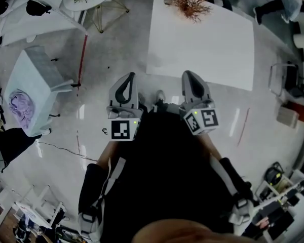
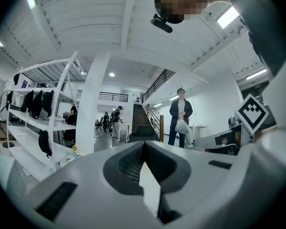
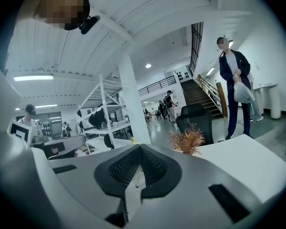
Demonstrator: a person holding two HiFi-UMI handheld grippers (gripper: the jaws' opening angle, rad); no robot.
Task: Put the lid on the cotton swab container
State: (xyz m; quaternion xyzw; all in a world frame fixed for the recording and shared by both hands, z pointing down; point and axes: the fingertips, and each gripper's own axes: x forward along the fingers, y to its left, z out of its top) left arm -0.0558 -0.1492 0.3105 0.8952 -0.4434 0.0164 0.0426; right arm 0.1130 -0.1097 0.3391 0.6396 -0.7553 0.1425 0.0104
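Left gripper [image 1: 131, 76], right gripper [image 1: 187, 75]: fingers together, empty.
No lid visible; a blind reach could knock the dried plant [image 1: 190, 2] on the counter [image 1: 205, 52].

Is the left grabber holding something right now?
No, the left gripper has its jaws shut together with nothing between them.
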